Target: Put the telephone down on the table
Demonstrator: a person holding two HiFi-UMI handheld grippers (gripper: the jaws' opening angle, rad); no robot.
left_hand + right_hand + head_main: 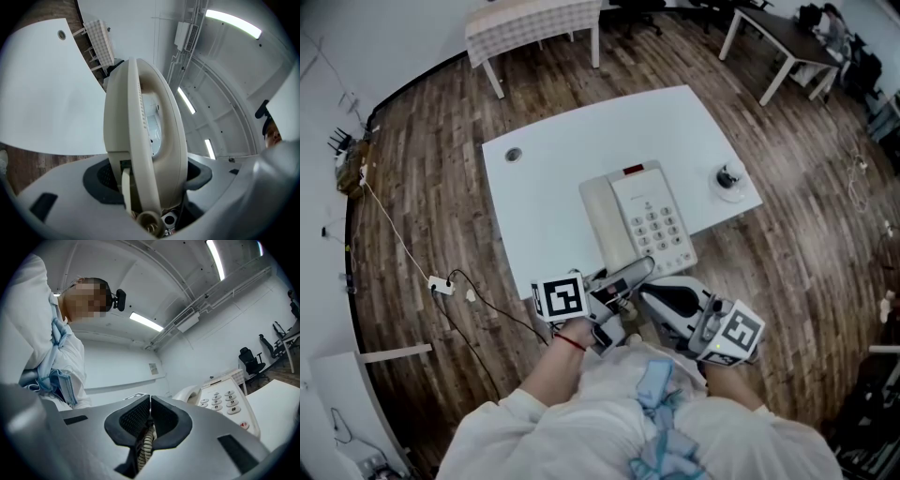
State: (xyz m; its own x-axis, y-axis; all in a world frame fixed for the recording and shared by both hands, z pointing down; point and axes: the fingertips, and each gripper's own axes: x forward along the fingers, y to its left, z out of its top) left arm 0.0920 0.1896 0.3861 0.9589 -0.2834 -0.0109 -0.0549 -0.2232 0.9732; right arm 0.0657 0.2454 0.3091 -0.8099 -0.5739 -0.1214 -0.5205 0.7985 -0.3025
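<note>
In the head view, the telephone (639, 223) is seen at the worktop's (553, 159) near edge, keypad up, with its long axis running toward the far edge. In the left gripper view, its near end is clamped by the left tool (151, 176). In the right gripper view, the right tool (150, 414) is closed on the coiled cord (143, 451).

Smooth plastic phone (630, 217), wood flr (422, 187)

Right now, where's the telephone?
In the head view's middle, the telephone is over the white table, near end clamped in the left gripper; the right gripper pinches its cord.
</note>
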